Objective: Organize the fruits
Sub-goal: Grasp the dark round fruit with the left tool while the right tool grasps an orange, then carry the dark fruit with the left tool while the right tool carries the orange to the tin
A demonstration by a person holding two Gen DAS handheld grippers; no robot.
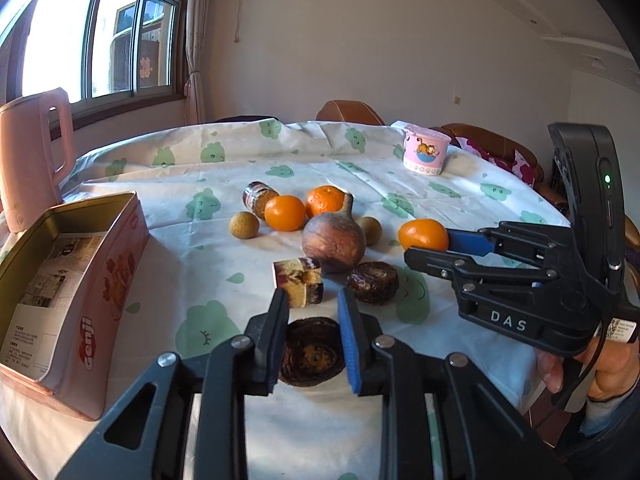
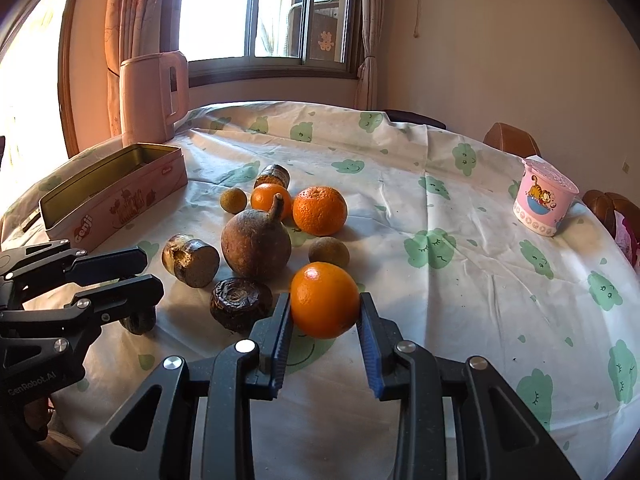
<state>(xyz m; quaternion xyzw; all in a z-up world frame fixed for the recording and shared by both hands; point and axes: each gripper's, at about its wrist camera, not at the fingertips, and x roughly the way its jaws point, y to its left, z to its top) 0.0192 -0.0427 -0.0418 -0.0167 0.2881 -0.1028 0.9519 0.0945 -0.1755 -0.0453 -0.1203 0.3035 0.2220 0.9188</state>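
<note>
Fruits lie mid-table. My right gripper (image 2: 325, 310) is shut on an orange (image 2: 325, 300), which also shows in the left wrist view (image 1: 423, 234). My left gripper (image 1: 313, 300) is open, its jaws either side of a dark dried fruit (image 1: 312, 352) that lies on the cloth; it also shows in the right wrist view (image 2: 138, 322). Two more oranges (image 2: 319, 210) (image 2: 271, 201), a brown pear-shaped fruit (image 2: 256, 246), two small round brown fruits (image 2: 329, 252) (image 2: 233, 200), a cut brown piece (image 2: 191, 260) and another dark dried fruit (image 2: 240, 304) lie between them.
An open pink Genji tin (image 1: 68, 292) stands at the left, paper inside. A pink kettle (image 2: 154, 94) stands behind it. A pink cartoon cup (image 2: 544, 200) sits at the far right. A small brown roll (image 2: 273, 176) lies behind the oranges. Brown chairs (image 1: 348, 112) ring the table.
</note>
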